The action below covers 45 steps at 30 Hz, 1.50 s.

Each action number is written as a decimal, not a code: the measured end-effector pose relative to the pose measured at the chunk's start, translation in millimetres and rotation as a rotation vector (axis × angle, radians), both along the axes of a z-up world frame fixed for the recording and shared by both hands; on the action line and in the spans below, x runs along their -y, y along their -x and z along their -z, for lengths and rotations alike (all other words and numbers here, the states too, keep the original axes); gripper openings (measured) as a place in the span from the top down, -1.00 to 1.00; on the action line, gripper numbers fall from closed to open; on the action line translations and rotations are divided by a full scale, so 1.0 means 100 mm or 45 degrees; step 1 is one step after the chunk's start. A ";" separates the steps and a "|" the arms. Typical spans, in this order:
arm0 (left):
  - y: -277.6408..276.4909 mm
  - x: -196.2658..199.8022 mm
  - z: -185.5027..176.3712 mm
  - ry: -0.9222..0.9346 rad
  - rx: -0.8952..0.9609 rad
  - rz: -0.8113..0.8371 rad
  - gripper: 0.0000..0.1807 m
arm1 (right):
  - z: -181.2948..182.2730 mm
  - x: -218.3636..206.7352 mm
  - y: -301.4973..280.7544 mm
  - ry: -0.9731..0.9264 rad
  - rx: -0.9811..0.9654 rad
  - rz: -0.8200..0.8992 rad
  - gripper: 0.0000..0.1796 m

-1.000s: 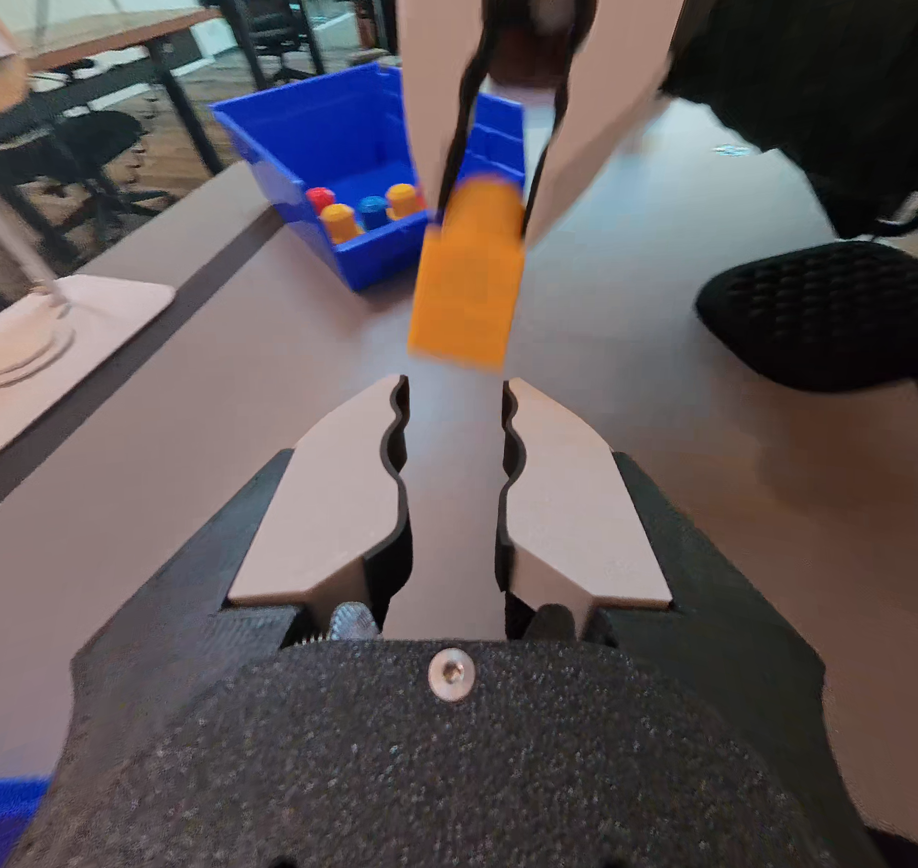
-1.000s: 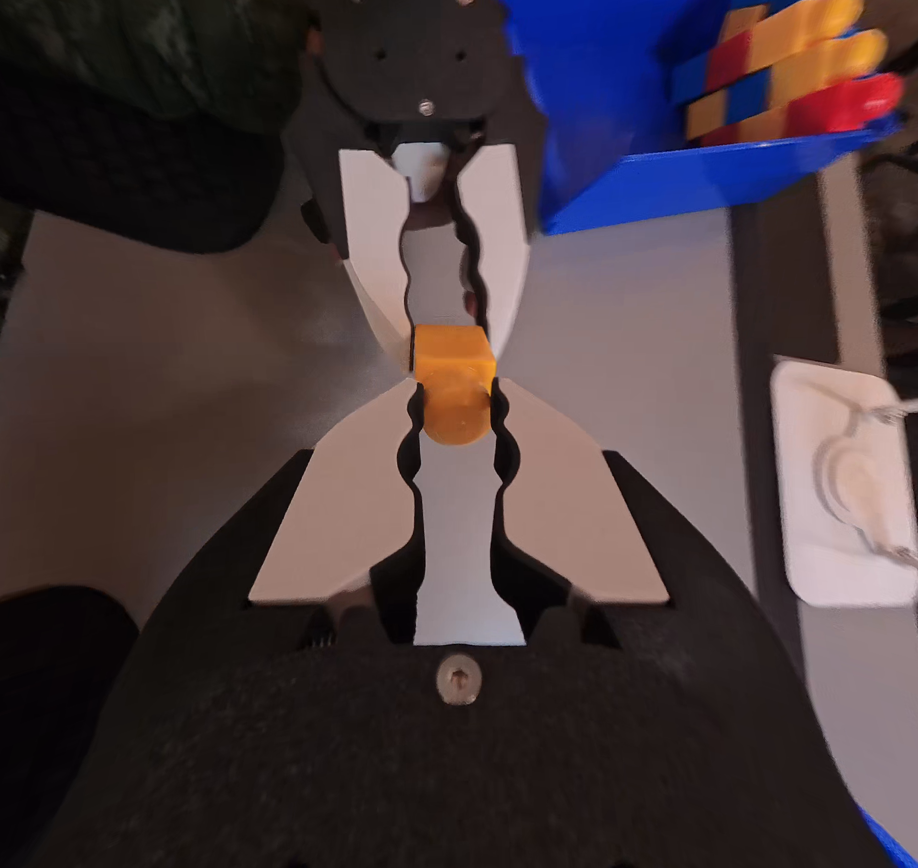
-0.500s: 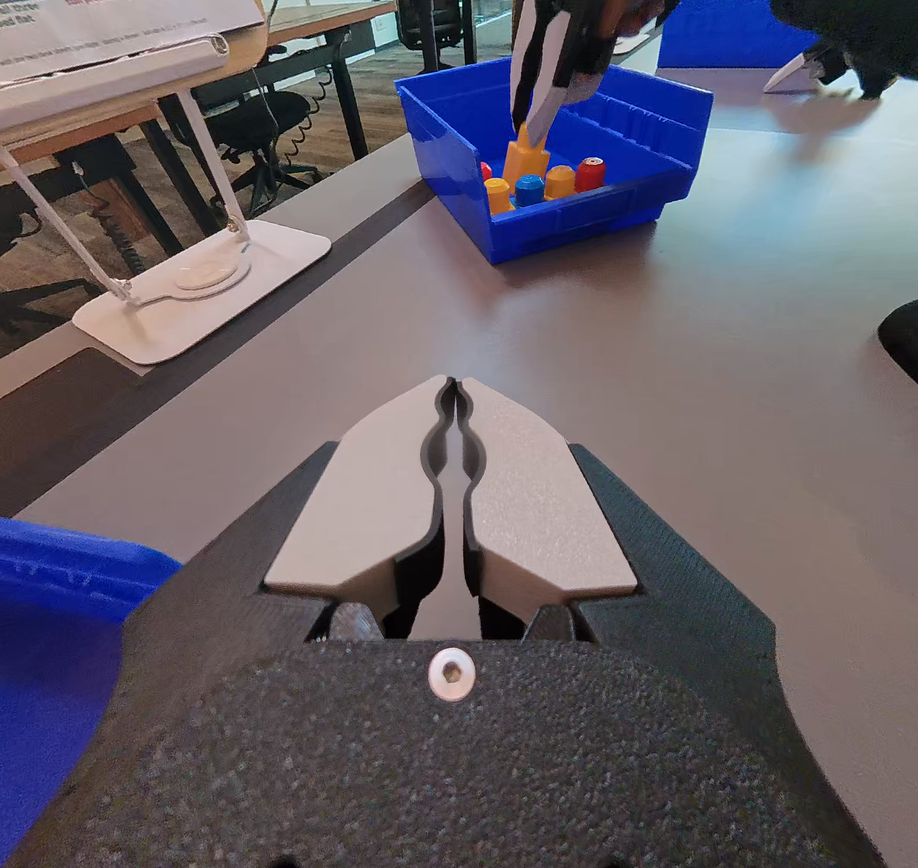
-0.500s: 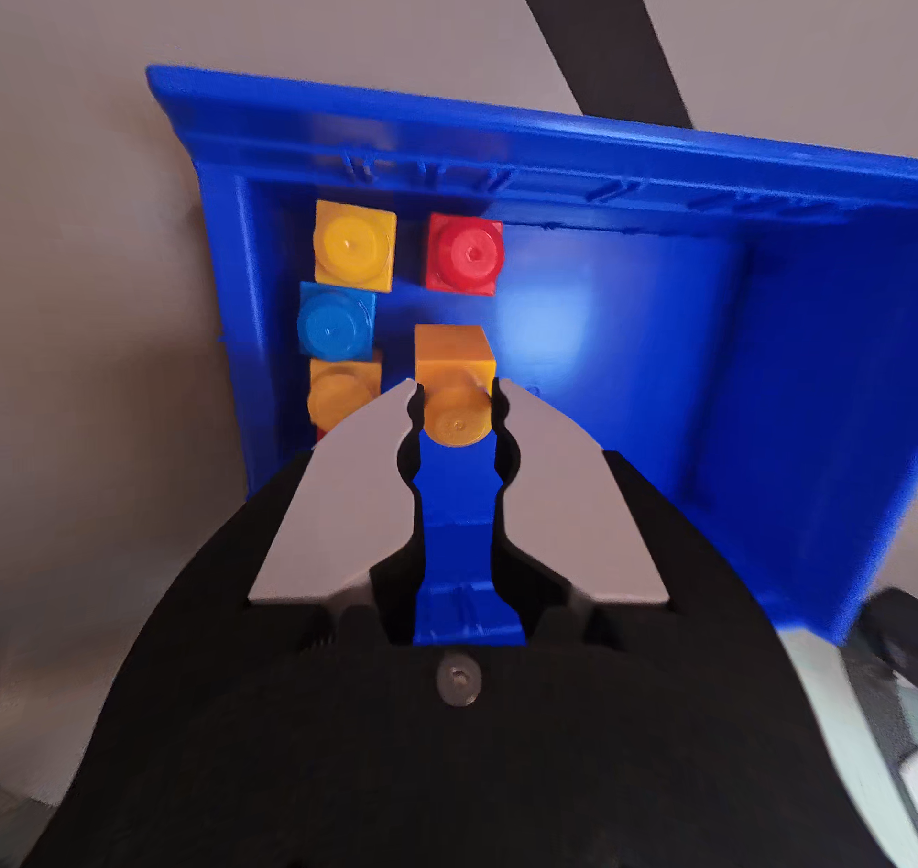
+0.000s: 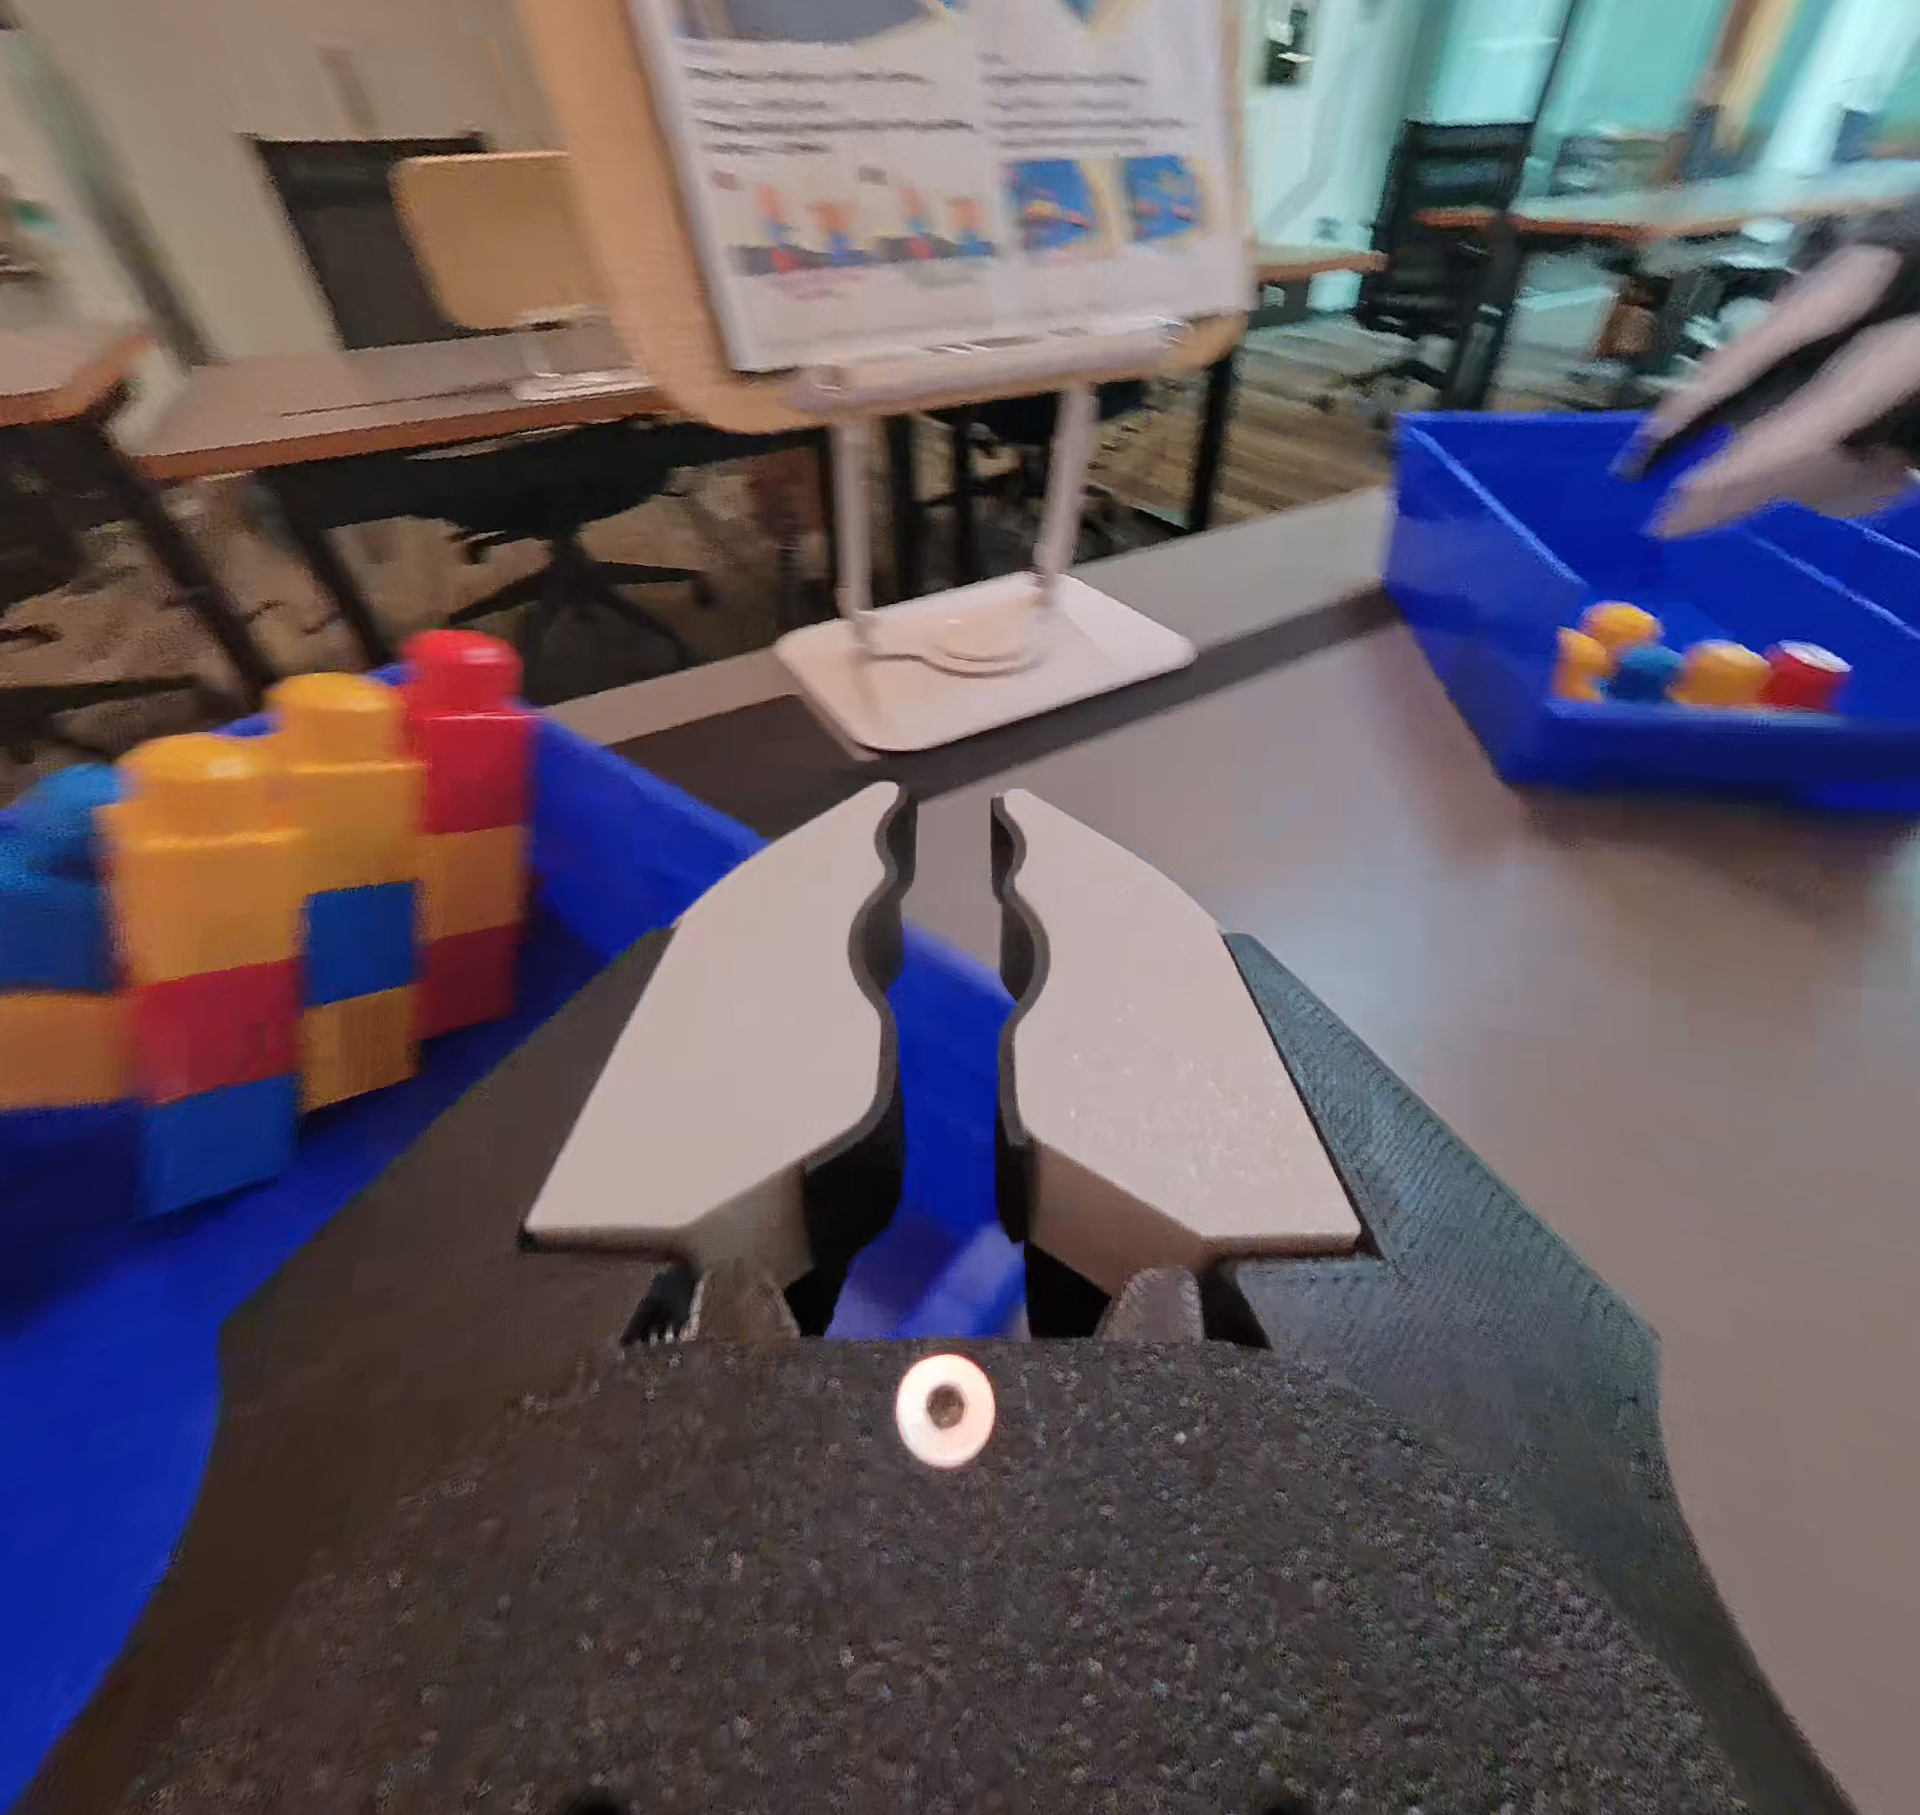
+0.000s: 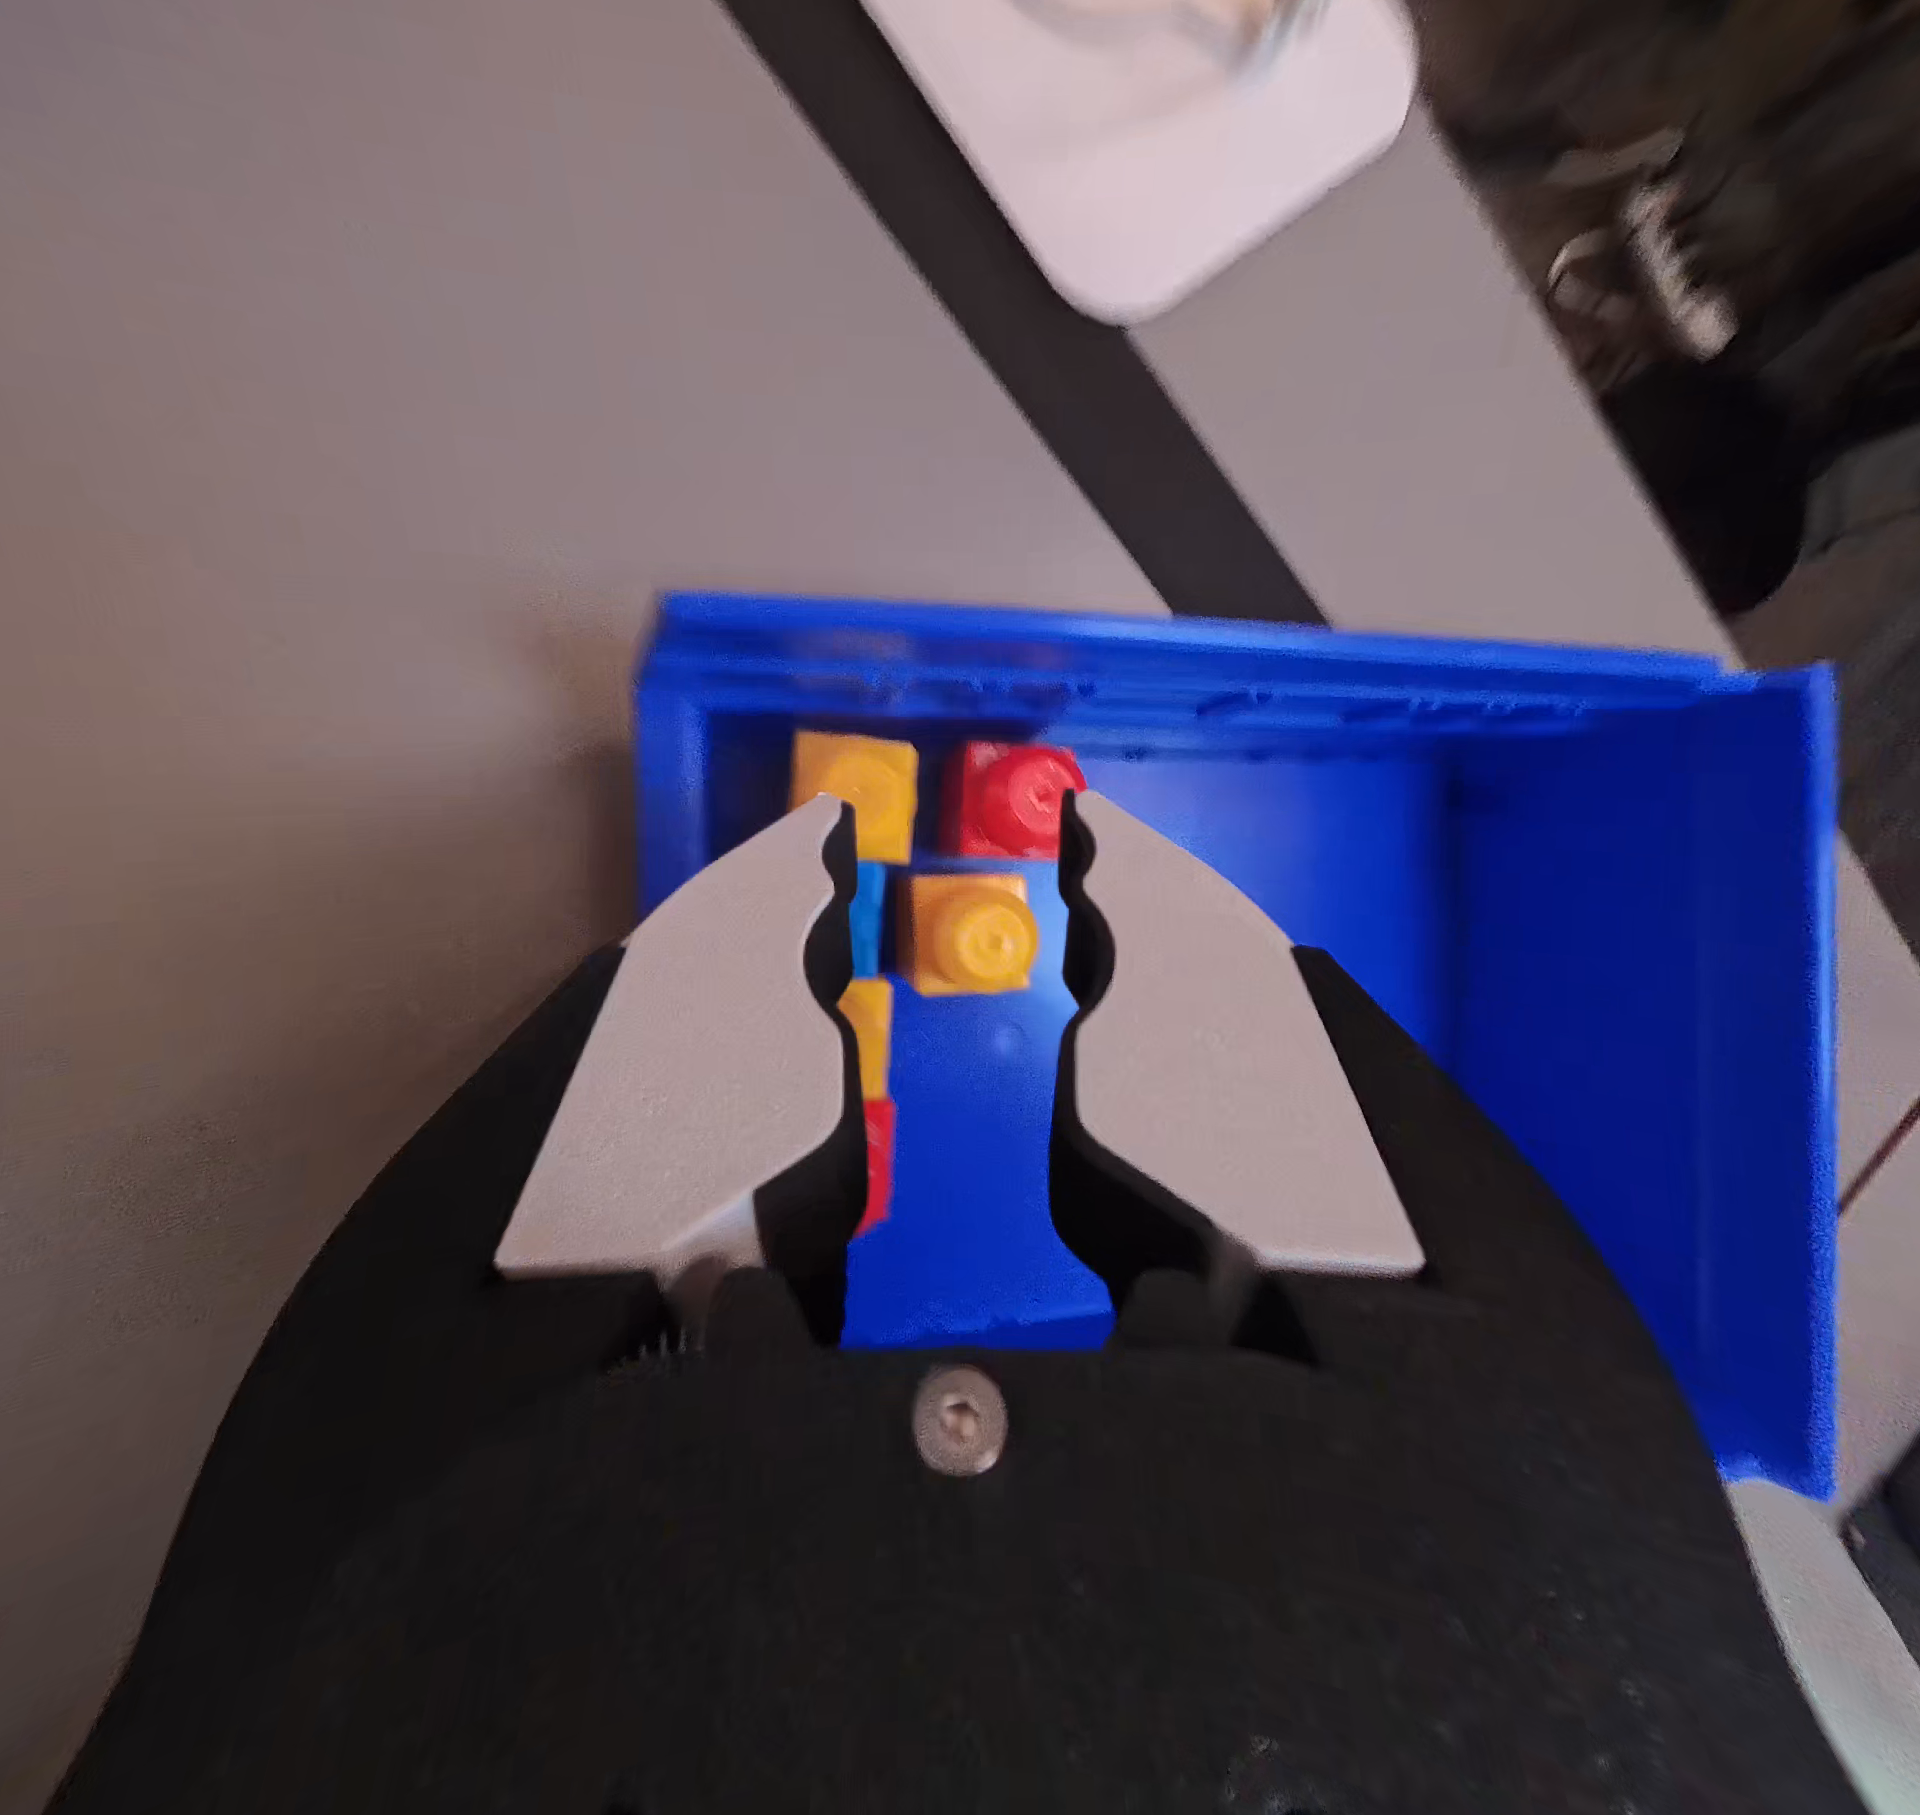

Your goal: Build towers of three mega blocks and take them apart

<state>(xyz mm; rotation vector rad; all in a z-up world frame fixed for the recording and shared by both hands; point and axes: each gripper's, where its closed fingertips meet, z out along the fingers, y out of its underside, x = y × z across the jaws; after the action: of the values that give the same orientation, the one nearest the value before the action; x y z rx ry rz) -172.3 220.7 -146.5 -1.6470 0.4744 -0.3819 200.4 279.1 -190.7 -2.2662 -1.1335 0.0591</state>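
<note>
**Orange block let go in the far bin; left claw swings to the towers**

Released since half a second ago, the orange block (image 6: 971, 934) now sits stud-up on the bin floor, while the right claw (image 6: 956, 809) stands above it with its jaws apart and nothing between them; earlier those jaws were clamped on that block's stud. The block lies in the right-hand bin (image 6: 1621, 934), just beside a blue block (image 6: 868, 918) at its 9 o'clock, with a red block (image 6: 1013, 799) at 12 and another orange block (image 6: 857, 794) at 11. Singles are gathered in one corner, probably to keep taken-apart pieces sorted.

Over the same half second the left claw (image 5: 945, 804) has turned from the open surface (image 5: 1558, 986) towards the near bin (image 5: 623, 851), and its jaws, then almost together, are now slightly apart and empty. At its 9 o'clock stand the towers (image 5: 281, 913), packed upright side by side. I judge the left claw is lining up for the next tower to dismantle. At 12 o'clock a document stand (image 5: 987, 664) holds an instruction sheet.
</note>
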 end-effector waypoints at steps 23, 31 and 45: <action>1.63 -1.47 0.71 0.407 -0.723 -0.668 0.54 | -0.02 1.99 1.80 -0.161 -0.615 -0.525 0.61; 1.23 -0.83 -0.16 0.020 -0.785 -0.609 0.55 | -0.22 1.95 1.81 -0.248 -0.748 -0.494 0.65; -1.50 1.09 -0.03 -0.365 -1.034 0.349 0.55 | -0.72 1.91 2.24 -0.446 -0.768 -0.250 0.41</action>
<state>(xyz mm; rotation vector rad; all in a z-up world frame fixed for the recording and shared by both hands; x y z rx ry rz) -22.2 111.3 -143.1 -1.4055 1.3056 0.1806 -23.2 87.6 -118.4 -1.6554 -0.9389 0.5405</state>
